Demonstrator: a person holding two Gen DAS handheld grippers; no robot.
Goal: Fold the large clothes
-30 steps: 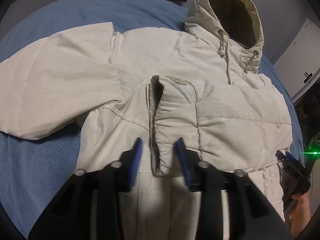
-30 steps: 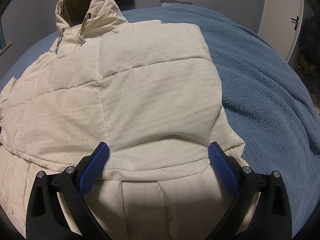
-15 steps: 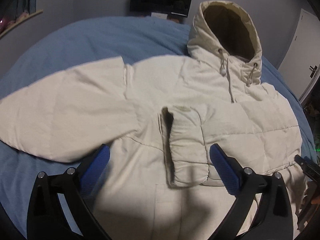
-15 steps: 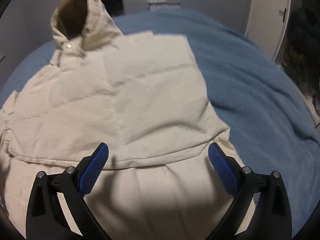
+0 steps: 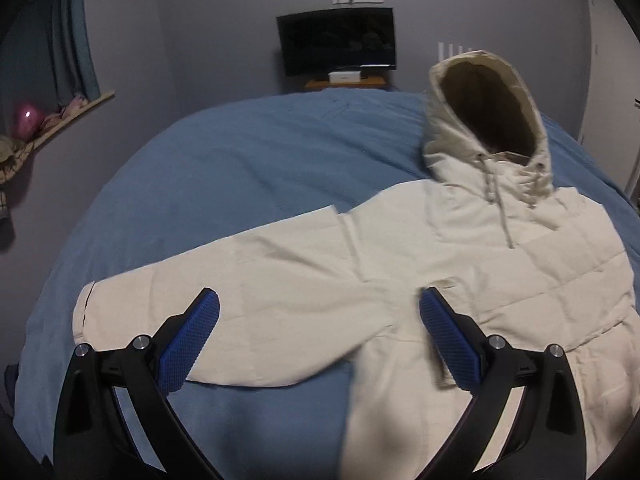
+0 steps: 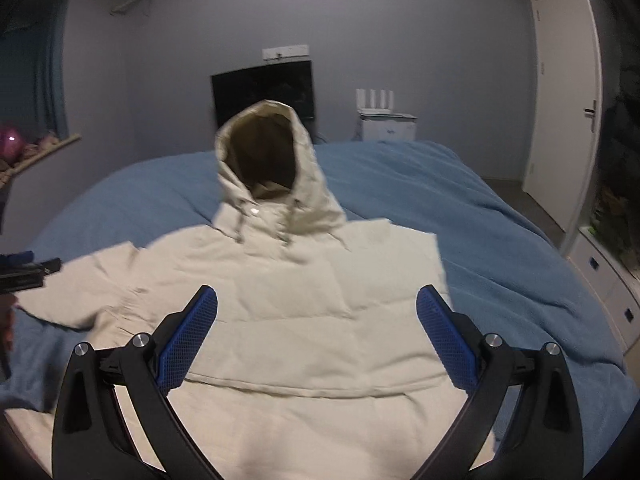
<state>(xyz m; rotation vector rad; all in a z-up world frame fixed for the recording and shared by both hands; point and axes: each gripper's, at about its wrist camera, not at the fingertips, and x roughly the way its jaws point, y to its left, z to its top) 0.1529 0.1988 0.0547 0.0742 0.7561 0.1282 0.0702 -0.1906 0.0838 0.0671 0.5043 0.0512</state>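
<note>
Hovering above the bed (image 5: 248,168), the left tool (image 5: 318,322) has its blue pads spread wide apart, having just been opening, with nothing clamped between them; only the jacket's outstretched sleeve (image 5: 224,296) shows through the gap, lower centre of the left wrist frame. The right tool (image 6: 316,320) is likewise wide apart and empty, framing the chest of the jacket (image 6: 320,320) at lower centre of its own frame. This cream hooded jacket lies face up on the blue bedspread, its hood (image 6: 264,160) propped open toward the top of the frame, drawstrings hanging at the neck. One sleeve is folded across the body so that side ends in a straight edge at centre right, while the other reaches out flat toward the left edge. Both tools point downward at the garment from above.
</note>
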